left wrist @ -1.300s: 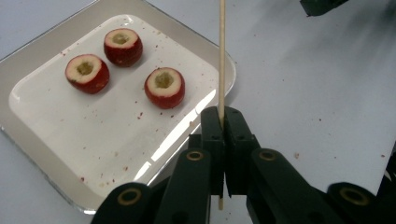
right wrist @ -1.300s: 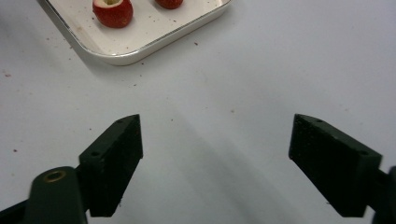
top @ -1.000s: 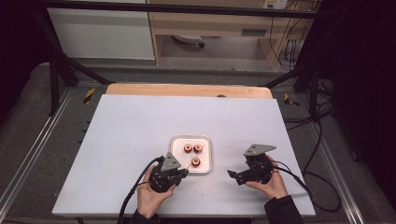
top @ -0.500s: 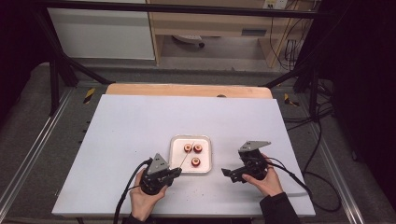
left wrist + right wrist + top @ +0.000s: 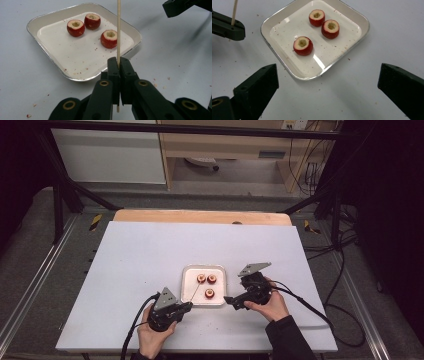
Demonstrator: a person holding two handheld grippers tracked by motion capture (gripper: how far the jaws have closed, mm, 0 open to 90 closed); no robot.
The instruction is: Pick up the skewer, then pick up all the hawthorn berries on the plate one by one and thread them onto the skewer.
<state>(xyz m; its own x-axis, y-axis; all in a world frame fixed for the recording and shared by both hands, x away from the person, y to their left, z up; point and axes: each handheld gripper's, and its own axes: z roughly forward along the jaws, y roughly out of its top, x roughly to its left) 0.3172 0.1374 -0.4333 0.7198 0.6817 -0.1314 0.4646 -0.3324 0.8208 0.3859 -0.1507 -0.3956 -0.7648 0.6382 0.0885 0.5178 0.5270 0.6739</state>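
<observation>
1. The left gripper (image 5: 117, 75) was clenched on a thin wooden skewer (image 5: 118, 30); the stick could slip or snap if it was pushed hard.
2. The right gripper (image 5: 327, 82) was released and empty, its jaws just closing slightly, at 5 o'clock of the tray (image 5: 186, 296).
3. Three cored red fruits, probably hawthorns (image 5: 109, 39), lay loose in the tray and could roll away.

The left gripper (image 5: 186, 305) has moved back from the tray (image 5: 187, 299) toward the person, and its stick (image 5: 196, 292) now reaches over the tray's near edge. The right gripper (image 5: 231, 301) has come closer to the tray's right side and sits just beside it. Its jaws have just been closing a little, with nothing between them.
</observation>
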